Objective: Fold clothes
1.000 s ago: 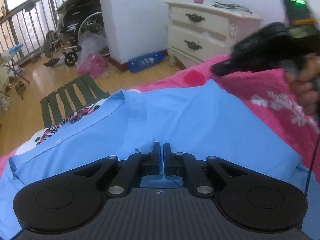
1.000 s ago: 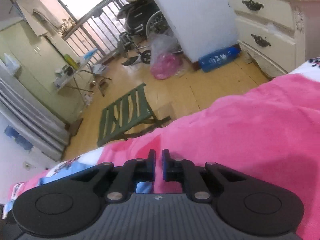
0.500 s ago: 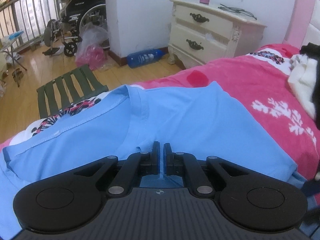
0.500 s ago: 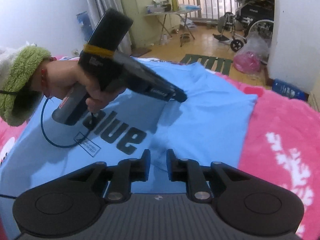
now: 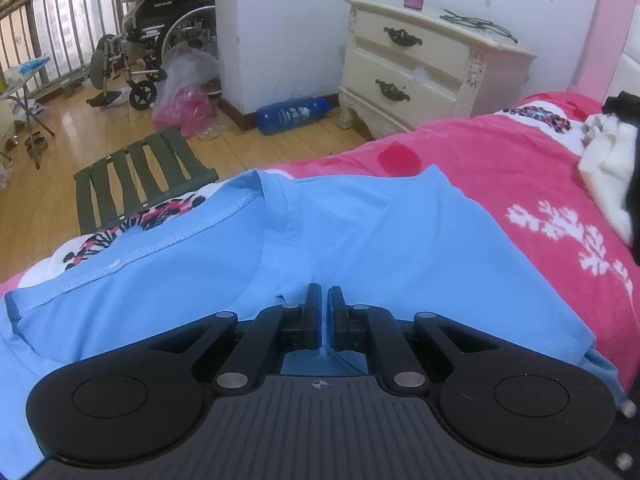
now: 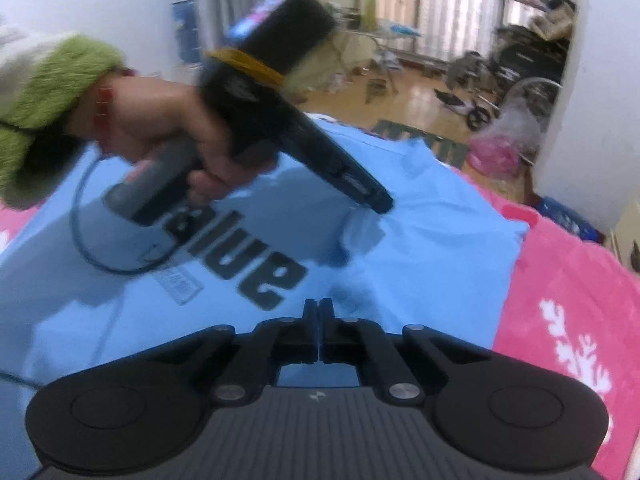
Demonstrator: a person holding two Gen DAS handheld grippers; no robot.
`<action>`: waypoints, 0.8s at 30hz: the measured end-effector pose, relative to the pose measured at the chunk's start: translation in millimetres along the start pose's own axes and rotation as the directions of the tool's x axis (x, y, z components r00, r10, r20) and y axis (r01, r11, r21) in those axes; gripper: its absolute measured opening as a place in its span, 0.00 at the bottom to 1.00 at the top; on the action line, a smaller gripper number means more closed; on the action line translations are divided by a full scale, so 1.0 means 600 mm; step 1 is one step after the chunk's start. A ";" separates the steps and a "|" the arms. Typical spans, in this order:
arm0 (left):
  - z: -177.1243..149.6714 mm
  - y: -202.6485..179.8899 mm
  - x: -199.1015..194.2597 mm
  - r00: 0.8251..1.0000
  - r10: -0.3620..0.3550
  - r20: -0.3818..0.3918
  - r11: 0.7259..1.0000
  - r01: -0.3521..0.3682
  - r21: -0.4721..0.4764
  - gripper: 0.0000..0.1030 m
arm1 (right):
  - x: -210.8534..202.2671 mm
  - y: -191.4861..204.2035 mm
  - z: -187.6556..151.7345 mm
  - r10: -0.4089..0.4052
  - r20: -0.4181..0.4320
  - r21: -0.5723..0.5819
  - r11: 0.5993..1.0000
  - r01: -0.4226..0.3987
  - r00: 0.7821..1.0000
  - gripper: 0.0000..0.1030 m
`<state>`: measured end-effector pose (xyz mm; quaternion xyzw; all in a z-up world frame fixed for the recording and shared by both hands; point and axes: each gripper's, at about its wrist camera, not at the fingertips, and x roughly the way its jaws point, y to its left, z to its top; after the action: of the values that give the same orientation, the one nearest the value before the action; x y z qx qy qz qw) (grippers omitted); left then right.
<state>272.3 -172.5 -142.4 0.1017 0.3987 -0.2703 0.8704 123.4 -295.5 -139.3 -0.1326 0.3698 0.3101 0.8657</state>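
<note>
Blue T-shirt (image 5: 360,232) spread flat on pink bedspread (image 5: 520,168), black lettering face up in right wrist view. Left gripper (image 5: 324,300) clenched on a small pinched ridge of shirt fabric, cloth visible in the thin slit between its fingers; shirt seam and hem running off toward 10 o'clock from the pinch. Right gripper (image 6: 319,312) closed tight just now, fingers (image 6: 310,320) touching each other, resting low over the shirt at its 6 o'clock edge; cannot tell whether any cloth caught between them. Left hand (image 6: 160,120) with green fuzzy cuff (image 6: 48,88) at 10 o'clock in right wrist view, holding the left tool, its tip down on the shirt at centre frame; blurred. White and black clothes pile (image 5: 612,168) at 3 o'clock on the bedspread, well apart from the shirt. Cream nightstand (image 5: 420,64) at 1 o'clock beside the bed, blue bottle (image 5: 292,114) on the floor at 12, green folding stool (image 5: 140,180) at 10.
</note>
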 end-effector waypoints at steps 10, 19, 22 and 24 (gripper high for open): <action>0.000 0.000 0.001 1.000 0.008 0.003 1.000 -0.008 -0.010 0.05 | -0.011 -0.002 0.013 0.014 -0.011 0.053 0.999 -0.013 1.000 0.03; -0.002 -0.004 0.001 1.000 0.019 0.007 1.000 -0.019 -0.001 0.05 | 0.056 0.015 0.059 -0.043 -0.102 0.026 0.999 0.046 0.994 0.29; -0.002 -0.001 0.001 1.000 0.016 0.007 1.000 -0.016 -0.004 0.05 | 0.061 0.018 0.049 -0.038 -0.200 0.081 0.995 0.055 0.979 0.31; -0.003 0.000 0.001 1.000 0.010 0.009 1.000 -0.010 -0.005 0.05 | 0.048 0.033 0.036 -0.018 -0.248 0.106 0.993 0.046 0.969 0.34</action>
<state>271.7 -172.0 -143.8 0.1002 0.3949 -0.2651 0.8739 138.2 -257.7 -145.2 -0.1278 0.4889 0.2561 0.8241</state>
